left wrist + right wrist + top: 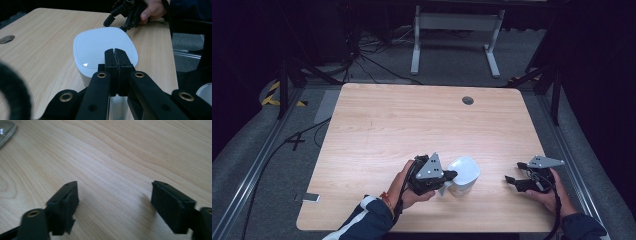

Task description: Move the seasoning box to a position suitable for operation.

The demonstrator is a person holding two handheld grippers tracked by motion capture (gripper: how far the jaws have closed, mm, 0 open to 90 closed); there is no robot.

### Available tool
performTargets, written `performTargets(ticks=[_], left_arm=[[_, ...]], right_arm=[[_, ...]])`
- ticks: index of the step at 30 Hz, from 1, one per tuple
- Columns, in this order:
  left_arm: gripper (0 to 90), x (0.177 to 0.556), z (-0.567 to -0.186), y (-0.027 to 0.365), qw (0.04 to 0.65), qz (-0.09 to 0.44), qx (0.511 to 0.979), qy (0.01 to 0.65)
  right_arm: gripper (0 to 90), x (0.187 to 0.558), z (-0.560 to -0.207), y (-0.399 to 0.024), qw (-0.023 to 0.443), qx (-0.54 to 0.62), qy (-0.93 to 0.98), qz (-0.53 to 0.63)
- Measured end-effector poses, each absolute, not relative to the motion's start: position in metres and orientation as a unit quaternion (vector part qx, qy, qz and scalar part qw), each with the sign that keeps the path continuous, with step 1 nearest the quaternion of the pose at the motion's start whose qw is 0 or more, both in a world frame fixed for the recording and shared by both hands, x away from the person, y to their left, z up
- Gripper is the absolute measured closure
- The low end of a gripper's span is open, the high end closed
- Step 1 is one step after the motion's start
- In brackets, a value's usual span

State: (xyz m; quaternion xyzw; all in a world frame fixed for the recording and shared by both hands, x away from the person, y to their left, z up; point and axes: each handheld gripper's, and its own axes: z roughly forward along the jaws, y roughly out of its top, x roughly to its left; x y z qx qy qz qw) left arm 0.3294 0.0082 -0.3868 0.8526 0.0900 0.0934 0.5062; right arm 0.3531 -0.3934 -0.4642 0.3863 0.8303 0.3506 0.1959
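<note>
The white lidded container (463, 175) stands near the wooden table's (402, 125) front edge, about six o'clock from its centre. The left gripper (450, 176), jaws pressed together, touches it at nine o'clock. At three o'clock, well apart, the right gripper (511, 179) is spread over bare wood.

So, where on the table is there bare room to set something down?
The whole far half of the table is bare, from its left edge to the round hole. The strip between the white box and the right gripper is free but narrow. It is crowded at the near edge, where the left gripper meets the box.
</note>
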Motion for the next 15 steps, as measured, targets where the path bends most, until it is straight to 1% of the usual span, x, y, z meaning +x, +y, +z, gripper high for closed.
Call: performTargets(ticks=[1, 2, 4, 6, 15], left_arm=[[89.9, 0.329, -0.387, 0.008, 0.506, 0.094, 0.853, 0.089], [89.8, 0.329, -0.387, 0.008, 0.506, 0.093, 0.853, 0.090], [89.8, 0.329, -0.387, 0.008, 0.508, 0.092, 0.852, 0.090], [89.9, 0.329, -0.388, 0.009, 0.509, 0.095, 0.851, 0.089], [90.0, 0.329, -0.388, 0.010, 0.510, 0.094, 0.850, 0.089]], right_arm=[[29.3, 0.352, -0.463, -0.392, 0.200, 0.382, 0.833, 0.347], [30.4, 0.352, -0.461, -0.391, 0.203, 0.380, 0.834, 0.346], [35.6, 0.349, -0.454, -0.388, 0.190, 0.374, 0.829, 0.369], [38.2, 0.347, -0.447, -0.385, 0.191, 0.367, 0.825, 0.384], [40.9, 0.342, -0.436, -0.375, 0.187, 0.344, 0.829, 0.400]])
